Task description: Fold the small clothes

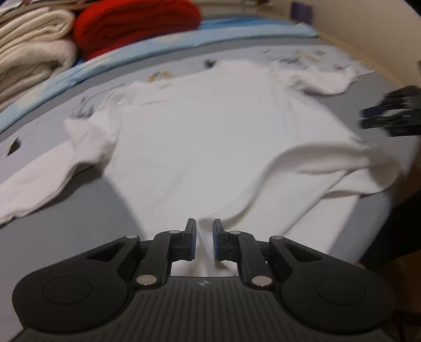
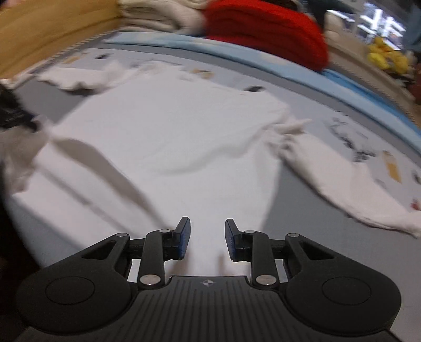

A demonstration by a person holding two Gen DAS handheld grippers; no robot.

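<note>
A small white long-sleeved shirt [image 1: 205,136] lies spread on a grey patterned bed sheet [image 1: 86,210], collar far, hem near. My left gripper [image 1: 204,229] is at the hem with a pinch of white cloth between its narrowly parted pads. The same shirt [image 2: 168,136] fills the right wrist view. My right gripper [image 2: 208,231] is open over the hem, cloth lying between and under its fingers. The other gripper shows blurred at the right edge of the left wrist view [image 1: 389,115] and at the left edge of the right wrist view [image 2: 13,113].
Folded cream blankets [image 1: 29,52] and a red blanket [image 1: 136,23] are stacked at the far side on a light blue cover [image 1: 184,34]. A wooden bed frame [image 2: 52,31] borders the sheet. Yellow items [image 2: 386,55] lie beyond the bed.
</note>
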